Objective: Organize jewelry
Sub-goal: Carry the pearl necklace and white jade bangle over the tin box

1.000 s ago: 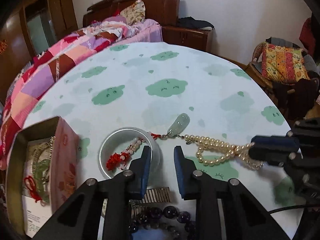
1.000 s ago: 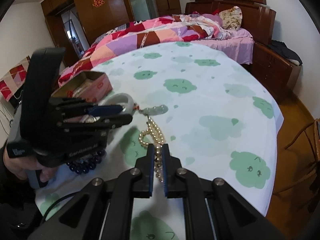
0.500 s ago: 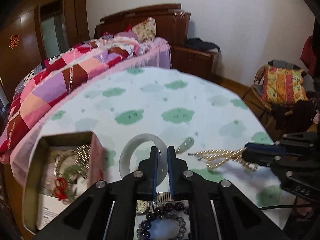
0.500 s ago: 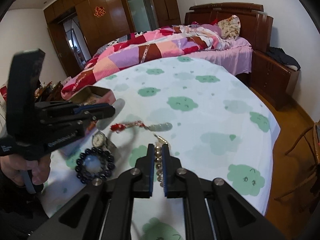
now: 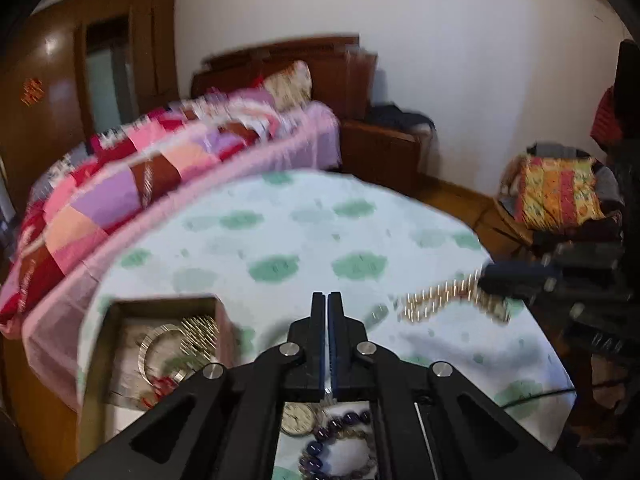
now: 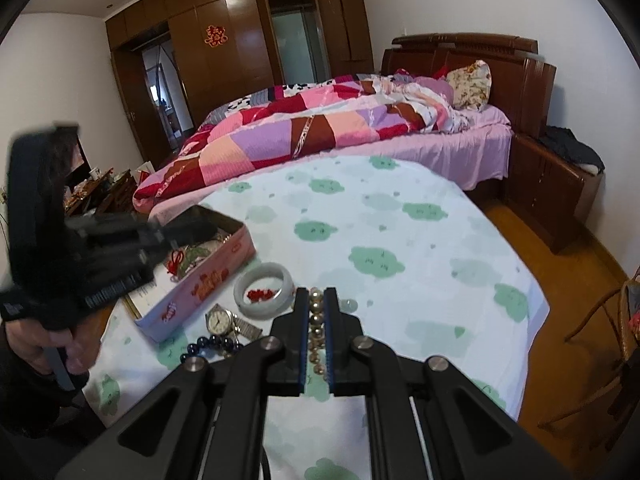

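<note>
A: What is filling the room?
B: A bed (image 6: 360, 128) with a patchwork quilt is lying behind the table (image 6: 420, 248), a dark wardrobe (image 6: 240, 40) is standing along the far wall, and a chair (image 5: 556, 196) with a bright cushion is sitting off to the right. A cloud-print cloth is covering the table.

A: And what is sitting on the cloth?
B: A pink tin (image 6: 200, 276) is lying open at the left edge with jewelry inside. Just beside it a pale bangle (image 6: 264, 290) is ringing some red beads. A watch (image 6: 218, 319) and a dark bead bracelet (image 6: 212, 346) are lying nearer.

A: What are the grippers doing?
B: The right gripper (image 6: 317, 308) is clamping the pearls (image 6: 316, 312) between its jaws. The left gripper (image 5: 328, 328) is hanging over the cloth beside the tin, jaws pressed together; whether anything is between them I cannot tell. Motion blur is smearing the left view.
</note>
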The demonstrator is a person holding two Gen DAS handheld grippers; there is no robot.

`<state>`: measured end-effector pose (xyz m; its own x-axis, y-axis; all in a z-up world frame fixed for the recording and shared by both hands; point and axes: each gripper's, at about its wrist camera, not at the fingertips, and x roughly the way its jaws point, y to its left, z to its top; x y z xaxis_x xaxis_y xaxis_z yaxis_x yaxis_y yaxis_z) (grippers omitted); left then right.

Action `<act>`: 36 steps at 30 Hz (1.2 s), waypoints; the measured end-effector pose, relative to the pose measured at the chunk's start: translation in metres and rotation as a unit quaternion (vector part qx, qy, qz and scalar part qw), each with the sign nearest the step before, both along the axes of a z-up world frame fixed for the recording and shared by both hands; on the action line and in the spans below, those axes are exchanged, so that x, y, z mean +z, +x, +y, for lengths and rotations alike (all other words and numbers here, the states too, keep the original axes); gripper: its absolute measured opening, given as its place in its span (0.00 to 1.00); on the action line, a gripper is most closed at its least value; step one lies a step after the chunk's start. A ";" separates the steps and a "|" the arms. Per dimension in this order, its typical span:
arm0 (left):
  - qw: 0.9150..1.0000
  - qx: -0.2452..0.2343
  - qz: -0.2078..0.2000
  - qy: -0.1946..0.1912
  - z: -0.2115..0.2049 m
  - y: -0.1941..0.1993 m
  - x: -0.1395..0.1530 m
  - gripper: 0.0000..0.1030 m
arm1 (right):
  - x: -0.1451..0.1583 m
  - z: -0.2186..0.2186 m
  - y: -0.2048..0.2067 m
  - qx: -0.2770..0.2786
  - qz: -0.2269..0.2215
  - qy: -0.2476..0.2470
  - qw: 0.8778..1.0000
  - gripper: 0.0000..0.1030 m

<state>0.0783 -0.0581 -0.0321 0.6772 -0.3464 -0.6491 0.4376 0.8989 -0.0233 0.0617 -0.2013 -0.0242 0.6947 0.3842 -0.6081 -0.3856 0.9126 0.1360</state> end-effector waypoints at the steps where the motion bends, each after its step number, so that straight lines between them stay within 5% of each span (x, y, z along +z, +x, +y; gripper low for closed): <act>1: 1.000 -0.003 0.009 0.002 -0.003 0.003 -0.006 0.19 | 0.002 -0.001 0.000 -0.001 -0.003 0.000 1.000 0.09; 4: 1.000 -0.002 0.020 0.017 -0.013 0.008 -0.026 0.60 | 0.003 -0.005 0.002 -0.004 -0.005 0.002 1.000 0.09; 8: 0.998 -0.004 0.046 0.039 -0.025 0.021 -0.055 0.60 | -0.004 -0.009 0.005 -0.007 0.002 0.007 1.000 0.09; 12: 0.994 -0.001 0.091 0.059 -0.029 0.036 -0.081 0.17 | -0.013 -0.018 0.008 -0.014 0.014 0.024 1.000 0.09; 23: 0.992 -0.009 0.087 0.087 -0.033 0.036 -0.083 0.10 | -0.018 -0.019 0.006 -0.012 0.020 0.029 0.999 0.09; 36: 0.999 0.008 -0.014 0.033 0.017 0.004 0.016 0.10 | 0.023 0.014 0.015 0.024 -0.015 0.009 1.000 0.09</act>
<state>0.0827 -0.0413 -0.0162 0.7008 -0.2933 -0.6503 0.4232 0.9048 0.0480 0.0768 -0.1871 -0.0012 0.6935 0.4281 -0.5794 -0.4325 0.8906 0.1405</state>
